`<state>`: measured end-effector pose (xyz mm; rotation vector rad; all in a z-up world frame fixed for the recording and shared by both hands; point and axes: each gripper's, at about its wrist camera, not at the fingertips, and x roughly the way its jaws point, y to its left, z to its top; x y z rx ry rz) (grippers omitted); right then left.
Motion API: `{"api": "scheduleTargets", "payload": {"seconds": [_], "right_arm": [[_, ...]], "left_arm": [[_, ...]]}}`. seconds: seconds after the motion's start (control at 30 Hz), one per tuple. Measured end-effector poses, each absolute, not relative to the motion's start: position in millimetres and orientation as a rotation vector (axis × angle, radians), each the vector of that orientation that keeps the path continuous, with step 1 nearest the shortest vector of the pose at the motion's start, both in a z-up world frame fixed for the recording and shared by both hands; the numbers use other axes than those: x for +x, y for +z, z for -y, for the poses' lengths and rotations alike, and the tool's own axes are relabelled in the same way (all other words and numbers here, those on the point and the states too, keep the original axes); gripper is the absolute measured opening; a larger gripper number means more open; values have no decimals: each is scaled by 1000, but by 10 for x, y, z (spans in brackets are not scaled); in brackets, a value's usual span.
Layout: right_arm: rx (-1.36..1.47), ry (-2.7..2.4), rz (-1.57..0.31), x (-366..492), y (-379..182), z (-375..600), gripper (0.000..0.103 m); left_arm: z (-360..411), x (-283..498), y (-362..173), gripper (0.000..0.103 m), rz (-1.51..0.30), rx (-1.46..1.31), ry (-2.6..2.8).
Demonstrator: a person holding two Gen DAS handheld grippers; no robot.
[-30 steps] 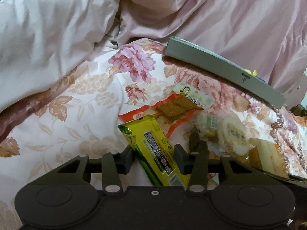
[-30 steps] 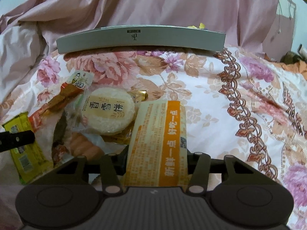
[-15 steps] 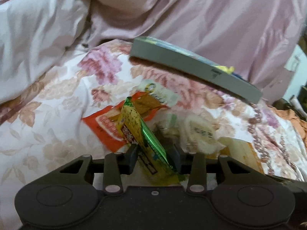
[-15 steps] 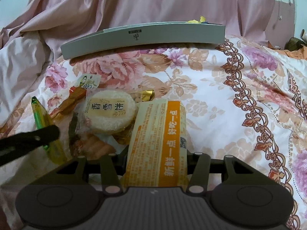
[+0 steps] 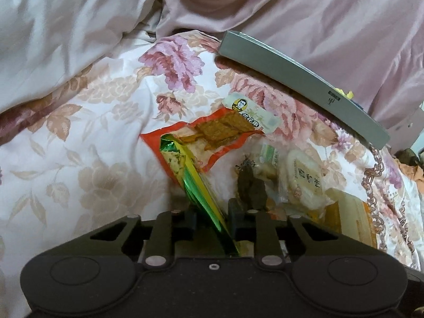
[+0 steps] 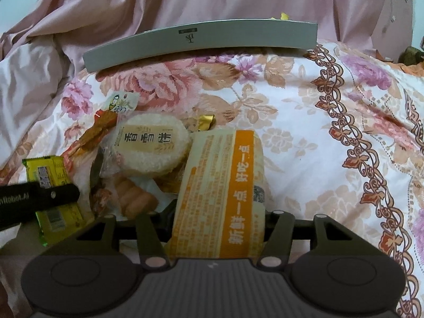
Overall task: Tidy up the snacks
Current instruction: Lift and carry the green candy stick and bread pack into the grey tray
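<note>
The yellow-green snack packet [image 5: 196, 185] stands on edge between the left gripper [image 5: 212, 216] jaws, which have just been closing and now pinch it. The orange-striped pack [image 6: 220, 193] sits between the right gripper [image 6: 218, 212] jaws, which have just been opening; whether the pads press it is unclear. Step: lifting out. Next, I judge, carry both to the grey box [image 6: 201, 42] beyond. Its inside is hidden.

Floral bedspread [image 6: 304, 137] w/ snacks [image 6: 151, 145], grey box [image 6: 201, 43] (rear).
</note>
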<state>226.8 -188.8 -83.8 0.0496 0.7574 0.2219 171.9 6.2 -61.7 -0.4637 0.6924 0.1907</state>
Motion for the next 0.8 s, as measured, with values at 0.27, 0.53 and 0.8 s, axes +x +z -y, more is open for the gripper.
{"api": "scheduleTargets", "payload": {"seconds": [0.27, 0.53, 0.8], "right_arm": [[134, 237, -746, 2205, -799, 1971, 53], [182, 250, -690, 2086, -664, 2028, 52], [208, 259, -590, 1960, -409, 2108, 52]], "left_arm": [[57, 1618, -486, 11, -632, -463, 136], [188, 1580, -419, 11, -597, -427, 106], [353, 1682, -162, 11, -530, -434, 67]]}}
